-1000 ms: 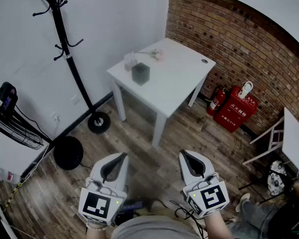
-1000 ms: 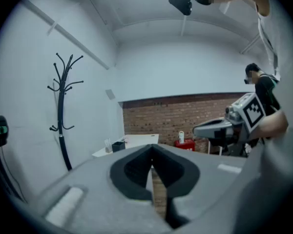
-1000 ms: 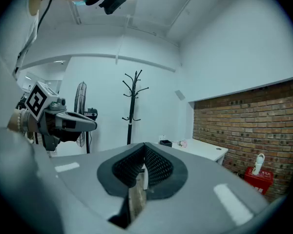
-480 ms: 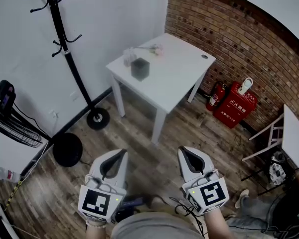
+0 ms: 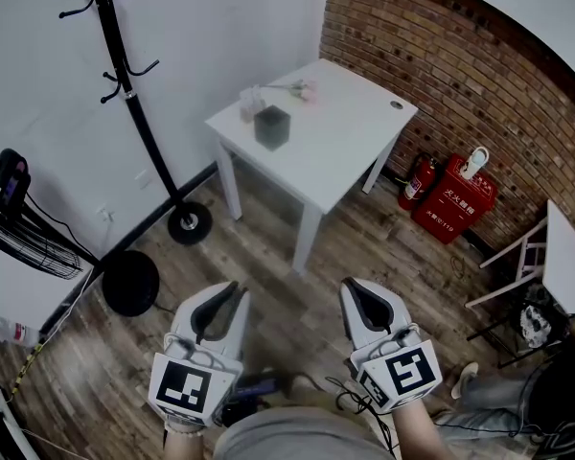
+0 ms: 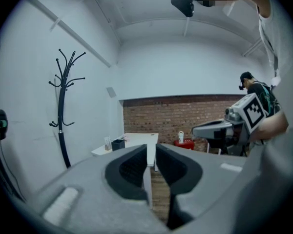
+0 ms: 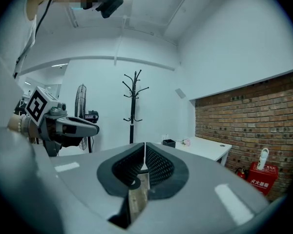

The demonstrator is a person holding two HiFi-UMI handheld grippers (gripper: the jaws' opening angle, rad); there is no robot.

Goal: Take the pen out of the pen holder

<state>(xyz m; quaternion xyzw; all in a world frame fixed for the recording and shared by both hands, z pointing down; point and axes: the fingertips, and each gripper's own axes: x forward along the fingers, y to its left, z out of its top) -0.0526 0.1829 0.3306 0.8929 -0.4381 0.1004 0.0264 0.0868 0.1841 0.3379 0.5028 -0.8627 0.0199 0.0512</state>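
**Both grippers held level, far from the surface**

The left gripper (image 5: 233, 291) and right gripper (image 5: 351, 287) sit side by side over the wooden floor (image 5: 268, 257), pointing roughly level toward the white surface (image 5: 350, 147). The left gripper view shows its jaws a narrow gap apart and empty. The right gripper view shows its jaws together. The dark pen holder (image 5: 271, 127) stands upright near the surface's far-left edge. The pen is too small to make out, so I cannot tell which way it points.
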